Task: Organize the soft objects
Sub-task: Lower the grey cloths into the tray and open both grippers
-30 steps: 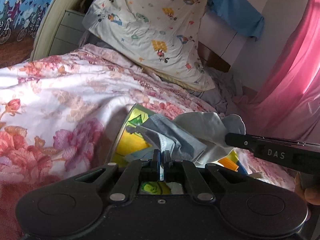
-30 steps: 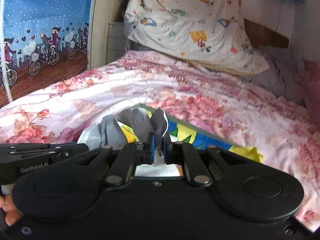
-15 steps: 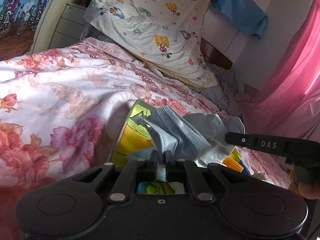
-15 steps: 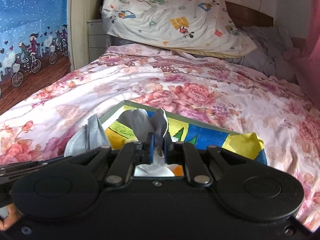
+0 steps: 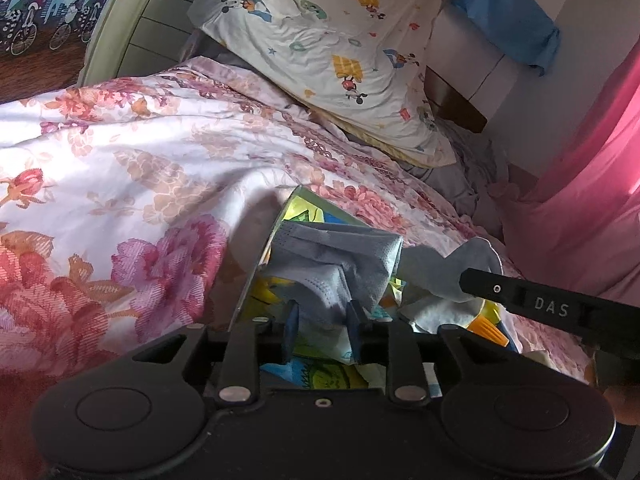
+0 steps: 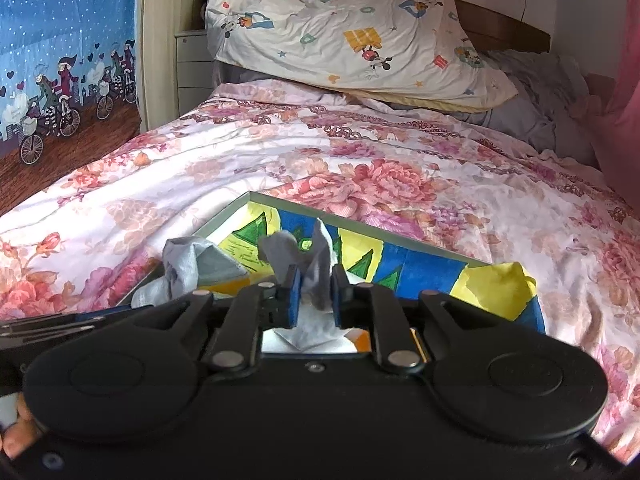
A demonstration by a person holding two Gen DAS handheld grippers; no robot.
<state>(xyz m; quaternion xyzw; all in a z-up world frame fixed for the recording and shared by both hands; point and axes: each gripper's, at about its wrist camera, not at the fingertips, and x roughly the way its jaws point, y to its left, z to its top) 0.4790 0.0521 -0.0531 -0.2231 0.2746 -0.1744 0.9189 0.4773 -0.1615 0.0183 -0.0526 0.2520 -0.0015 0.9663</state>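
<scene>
Floral bedspread (image 6: 440, 184) under colourful tray (image 6: 400, 246) of grey face masks (image 5: 340, 256)

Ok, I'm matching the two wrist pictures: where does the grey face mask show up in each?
Left wrist: the grey face mask lies at centre, just beyond the left gripper, over the colourful box.
Right wrist: the same mask sits left of centre, by the box's left edge.
Shared landmark: the cartoon-print pillow.
</scene>
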